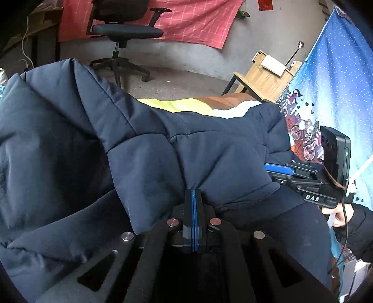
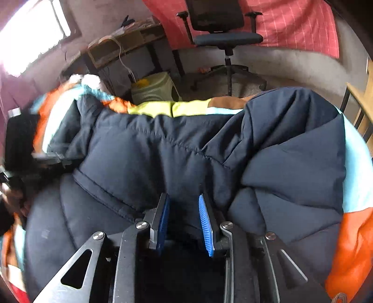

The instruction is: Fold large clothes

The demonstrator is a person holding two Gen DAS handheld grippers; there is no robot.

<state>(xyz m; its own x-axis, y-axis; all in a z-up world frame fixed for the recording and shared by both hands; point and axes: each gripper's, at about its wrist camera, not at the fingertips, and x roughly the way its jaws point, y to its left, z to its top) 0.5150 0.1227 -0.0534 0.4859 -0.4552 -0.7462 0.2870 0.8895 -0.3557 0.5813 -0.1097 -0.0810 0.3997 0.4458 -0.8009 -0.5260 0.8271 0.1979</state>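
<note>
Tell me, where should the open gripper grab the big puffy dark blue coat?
Probably the stitched seam ridge of the puffy dark blue quilted coat just ahead of the right gripper, coming from the near side, angled down. The ridge stands up thin enough for its open jaws; the fat panels beside it look too bulky.

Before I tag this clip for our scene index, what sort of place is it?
Probably a plain room at home used as a workspace: bare grey wall hung with a red checked cloth, an office chair on the floor, and a cluttered desk under a window.
</note>
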